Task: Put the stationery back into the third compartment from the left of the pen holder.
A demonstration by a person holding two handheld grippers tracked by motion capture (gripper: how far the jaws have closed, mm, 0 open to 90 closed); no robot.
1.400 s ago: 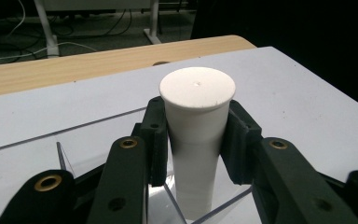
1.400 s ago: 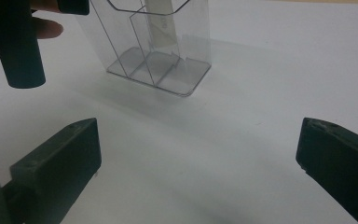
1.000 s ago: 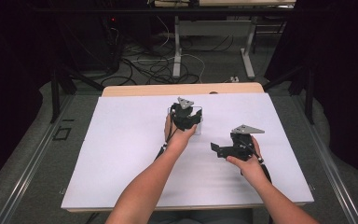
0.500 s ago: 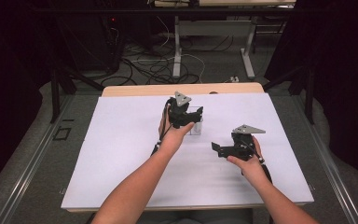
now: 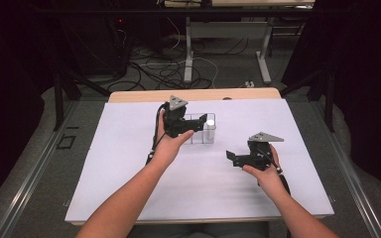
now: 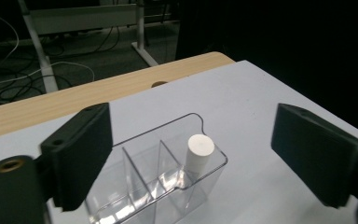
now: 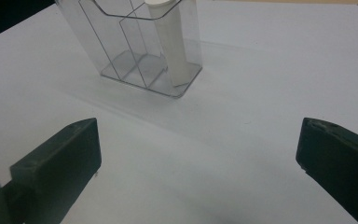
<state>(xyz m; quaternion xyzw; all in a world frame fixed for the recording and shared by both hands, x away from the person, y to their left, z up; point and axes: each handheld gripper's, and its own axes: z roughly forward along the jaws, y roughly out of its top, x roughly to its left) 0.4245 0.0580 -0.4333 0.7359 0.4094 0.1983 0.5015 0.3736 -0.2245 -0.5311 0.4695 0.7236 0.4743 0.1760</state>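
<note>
Both tongs gape wide, holding nothing. The left tongs (image 5: 198, 124) have moved forward to the clear divided box (image 5: 202, 130) mid-desk (image 5: 104, 163), whose end compartment holds a white cylinder (image 6: 199, 154); right tongs (image 5: 232, 157) stay put.

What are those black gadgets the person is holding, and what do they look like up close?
They are two hand-held grippers. The left gripper and right gripper are both black, each topped by a grey three-cornered plate, with a black cable trailing back along the forearm. In the gripper views, each one ends in two flat, blocky black jaws with small screw holes. The person's forearms are bare; no sleeves show.
</note>
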